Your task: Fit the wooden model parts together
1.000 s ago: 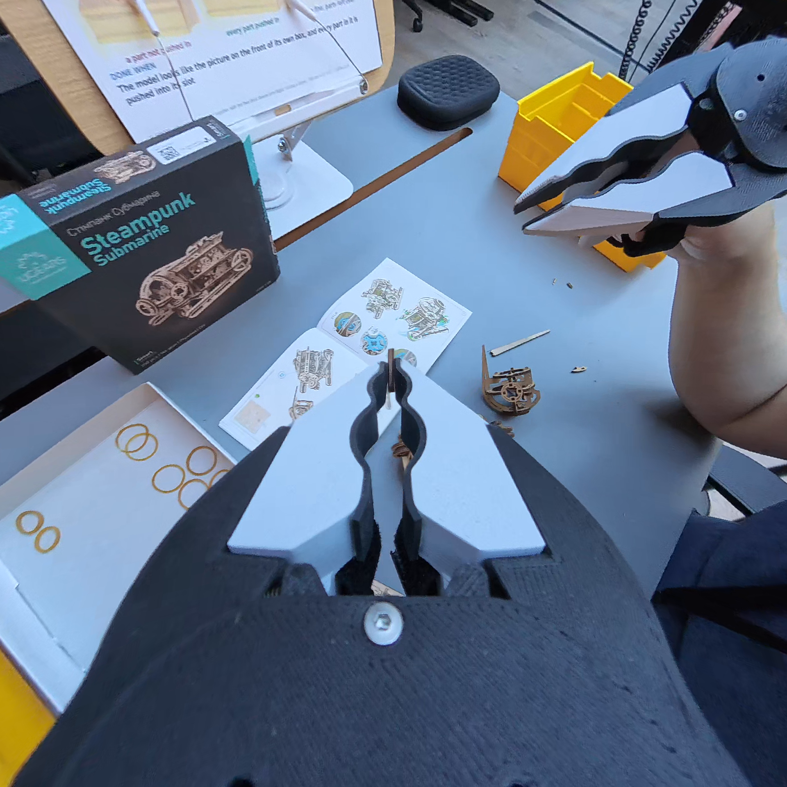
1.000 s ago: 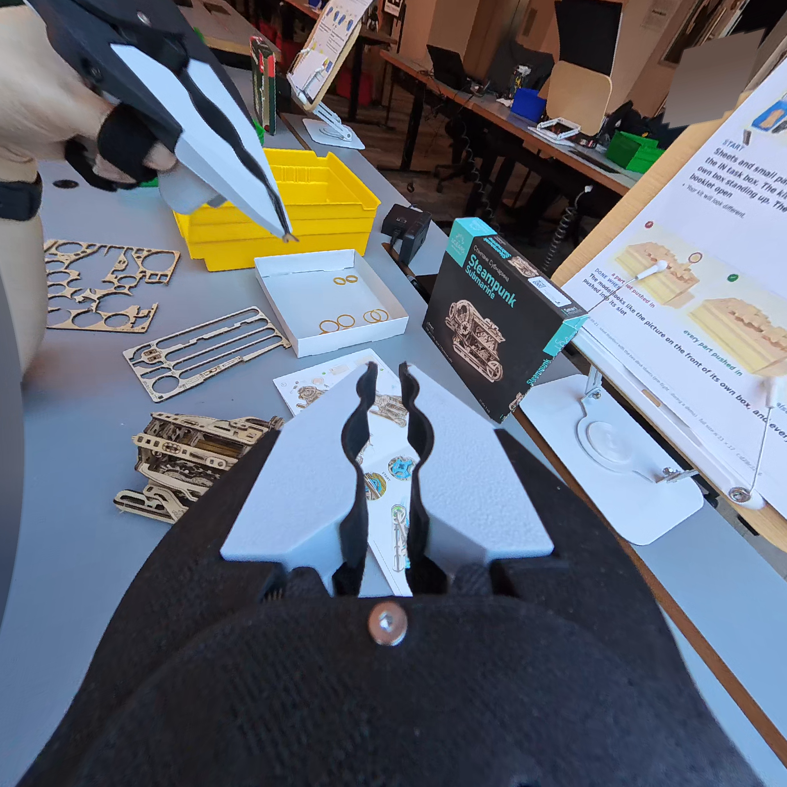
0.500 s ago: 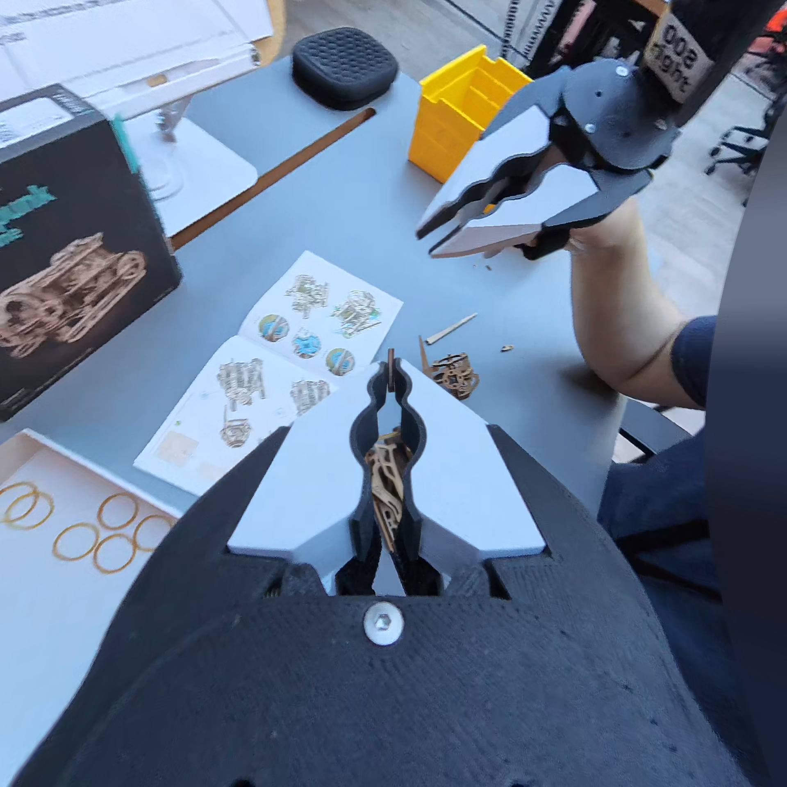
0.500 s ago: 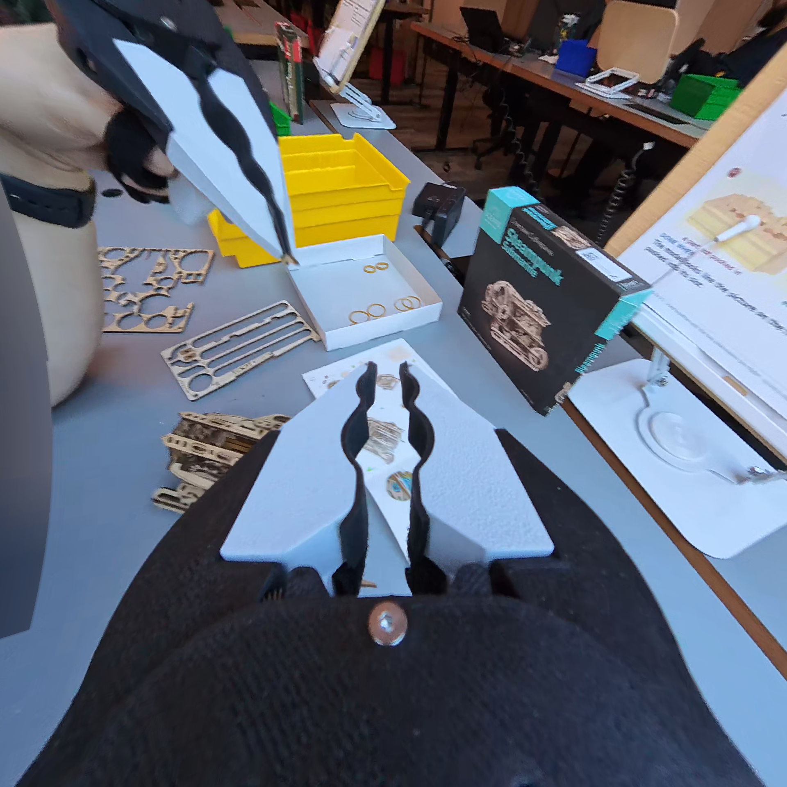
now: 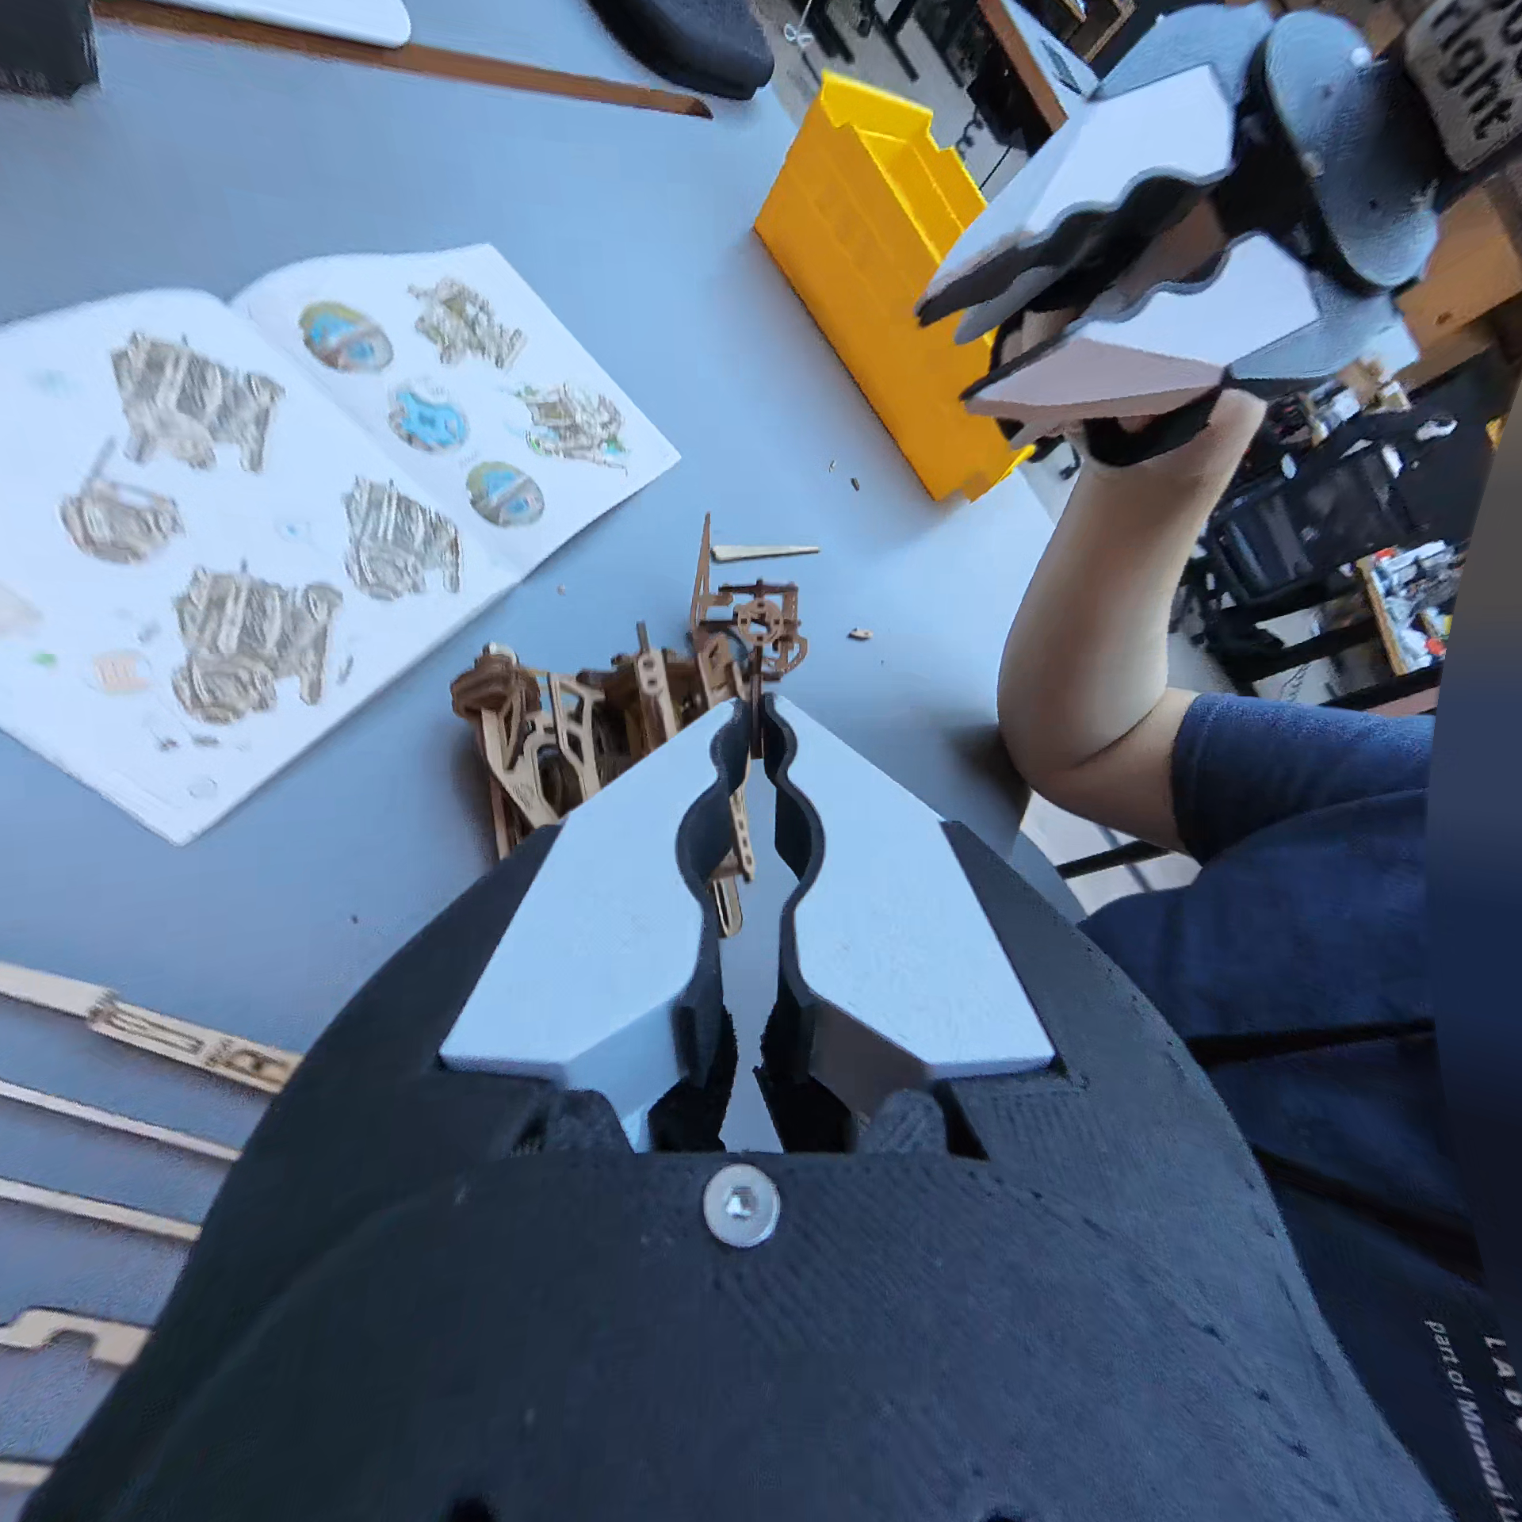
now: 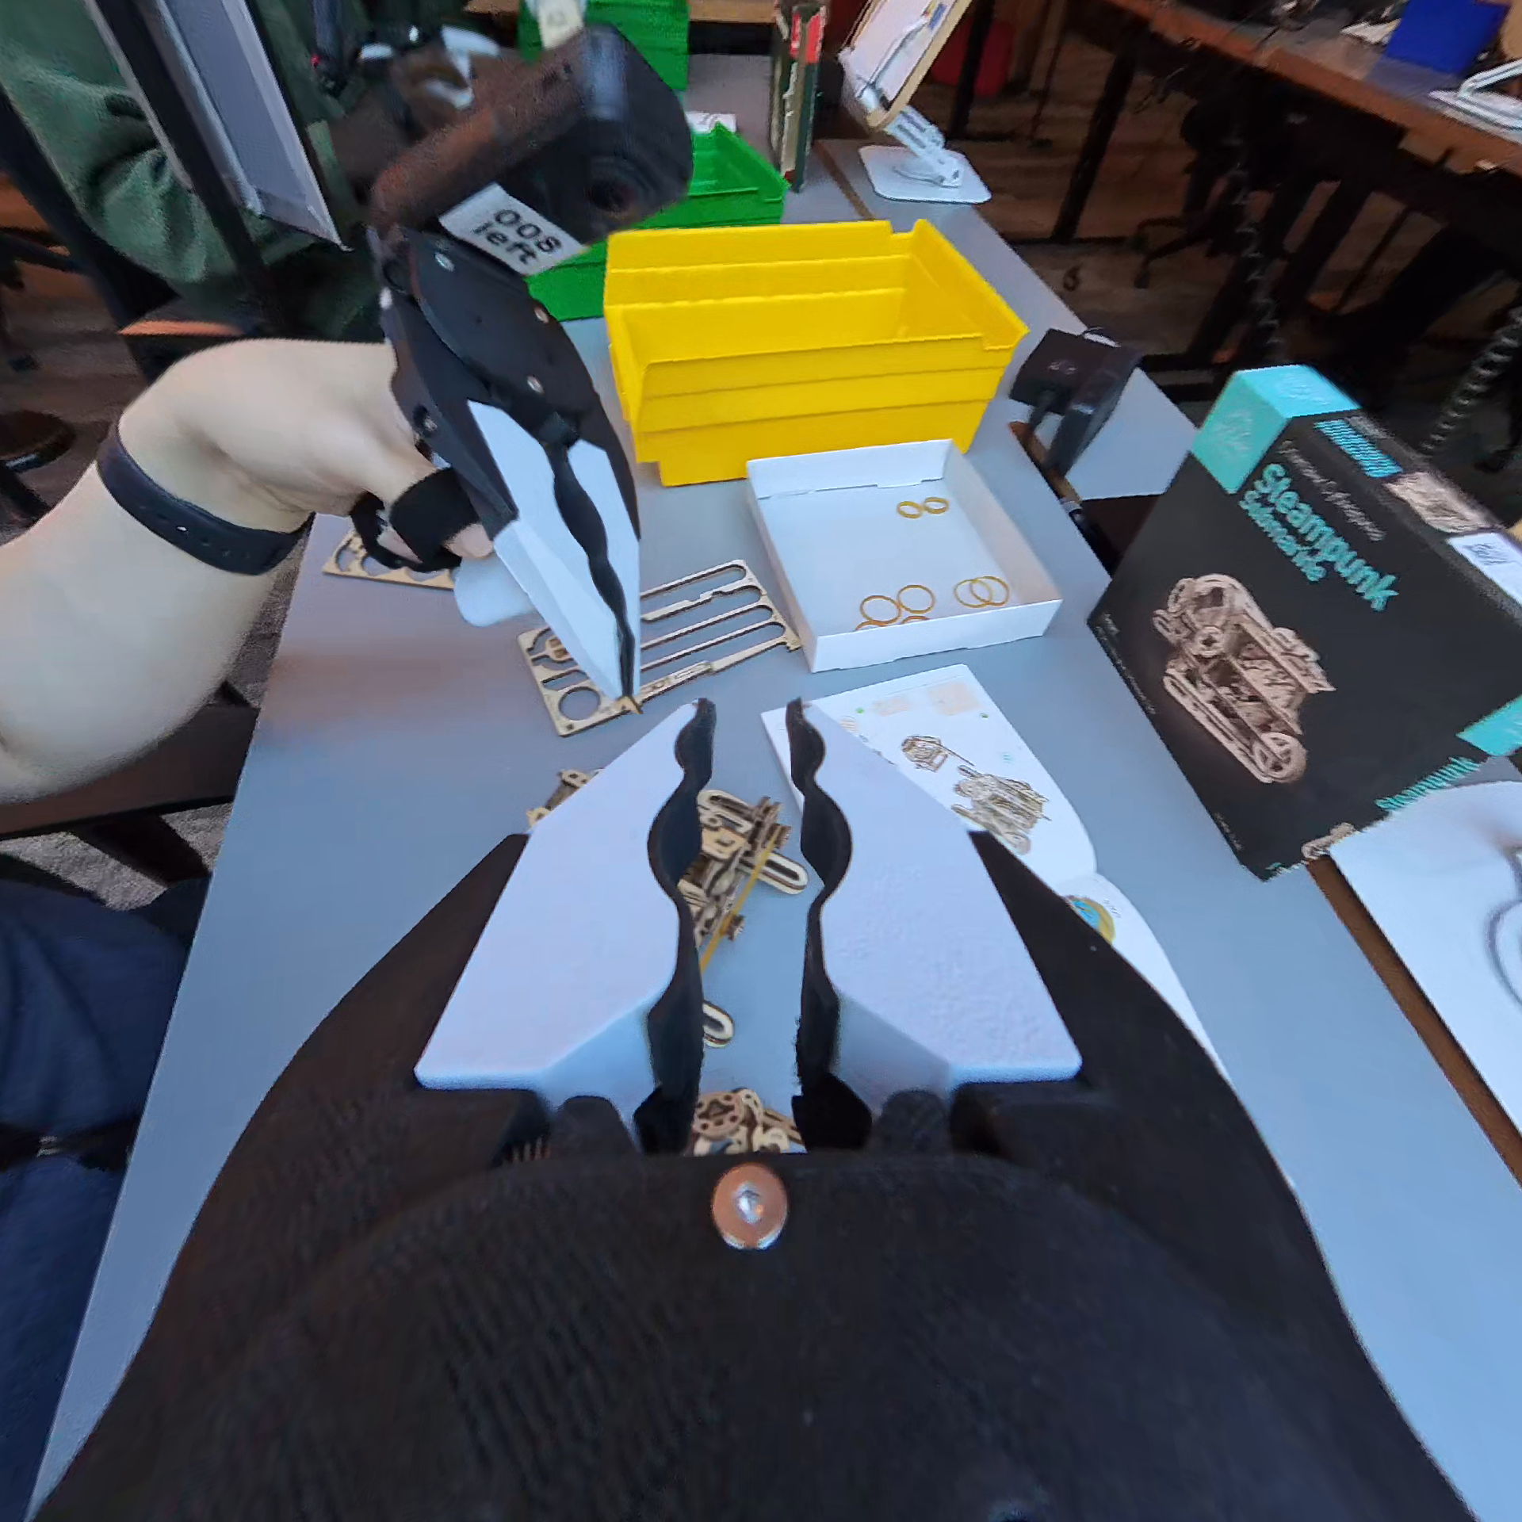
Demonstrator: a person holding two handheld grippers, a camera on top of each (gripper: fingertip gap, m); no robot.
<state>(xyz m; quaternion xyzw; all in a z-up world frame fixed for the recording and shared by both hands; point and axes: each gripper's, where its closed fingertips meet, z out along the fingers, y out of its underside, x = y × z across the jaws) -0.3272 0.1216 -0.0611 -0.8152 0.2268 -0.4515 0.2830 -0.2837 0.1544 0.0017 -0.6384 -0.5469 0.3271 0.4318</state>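
My left gripper is shut on a small thin wooden piece pinched at its tips. It hovers just above the partly built wooden model lying on the grey table. A smaller wooden subassembly stands just beyond it. My right gripper is open and empty, right above the model, which shows between its fingers. The left gripper points down close beside the right one's tips. In the left wrist view the right gripper is raised at the upper right.
An open instruction booklet lies left of the model. Yellow bins, a white box with rubber bands and punched wooden sheets sit behind. A black kit box stands at the right. A wooden stick and another yellow bin lie nearby. About 9 cm separates my left fingertips from my right.
Both grippers have come down and in toward the model on the table. The left one still holds the small wooden piece. The right one stays open.
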